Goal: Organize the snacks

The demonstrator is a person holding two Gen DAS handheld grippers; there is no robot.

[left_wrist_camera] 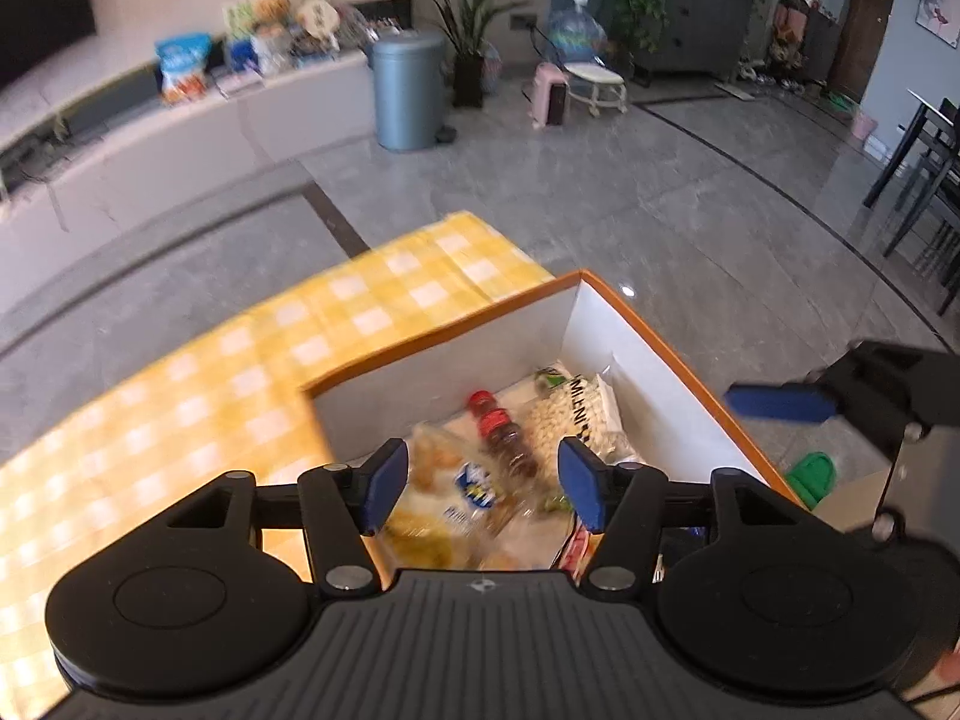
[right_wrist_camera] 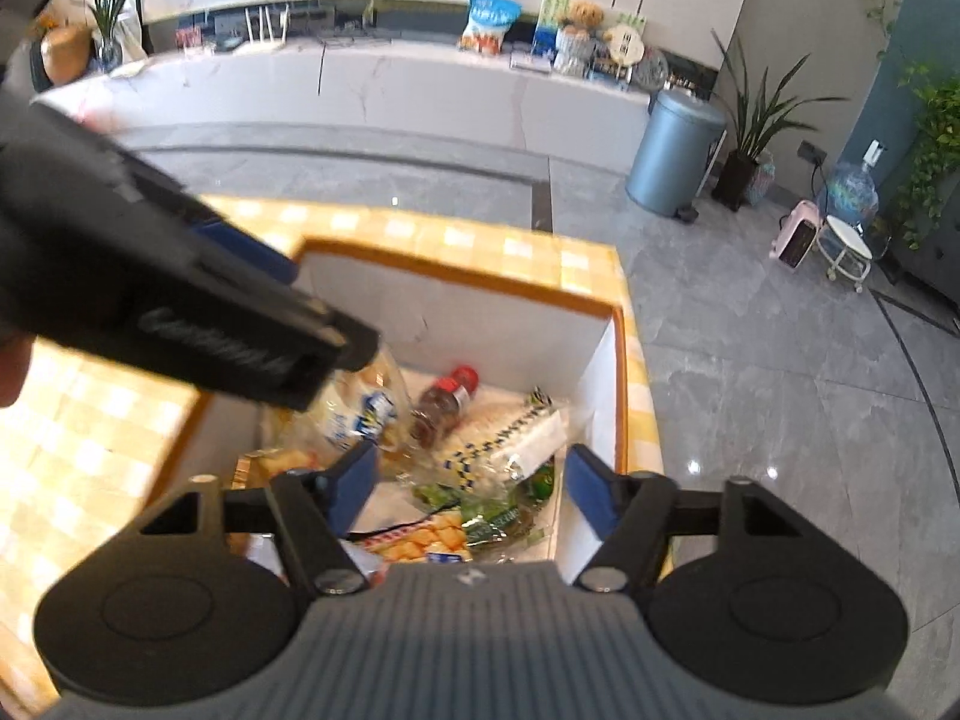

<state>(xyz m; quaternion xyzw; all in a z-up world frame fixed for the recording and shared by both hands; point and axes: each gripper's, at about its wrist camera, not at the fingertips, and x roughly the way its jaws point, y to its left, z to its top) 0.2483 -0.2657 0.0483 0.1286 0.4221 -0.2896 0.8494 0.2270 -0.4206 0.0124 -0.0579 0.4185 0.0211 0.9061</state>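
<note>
left tool (left_wrist_camera: 483,483) hangs above the orange-rimmed box (left_wrist_camera: 636,324), jaws spread apart, nothing between the blue pads, released. right tool (right_wrist_camera: 471,489) is over the same box (right_wrist_camera: 456,273) from the other side, jaws also apart and empty, released. in the left wrist view the right tool shows at the right edge, one blue finger (left_wrist_camera: 780,402) sticking out past the box wall. in the right wrist view the left tool's dark body crosses the upper left and covers part of the box.

snacks all lie inside the box on its white floor: a small bottle with red cap (left_wrist_camera: 498,426) lying on its side near the middle, a clear bag of pale round pieces with dark lettering (left_wrist_camera: 570,420) just beside it toward the far corner, a clear bag with a blue and yellow label (left_wrist_camera: 474,489) beside the bottle on the other side, a green packet (right_wrist_camera: 480,507) and a pack of square crackers (right_wrist_camera: 432,534) nearer the camera. packs overlap, blurred, brands unreadable.

box sits on the table with a yellow checked cloth (left_wrist_camera: 252,360), at the cloth's corner by the grey tiled floor (left_wrist_camera: 690,210). beyond: grey bin (left_wrist_camera: 408,90), potted plant (left_wrist_camera: 474,18), a low white ledge with more snack bags (left_wrist_camera: 180,69).
</note>
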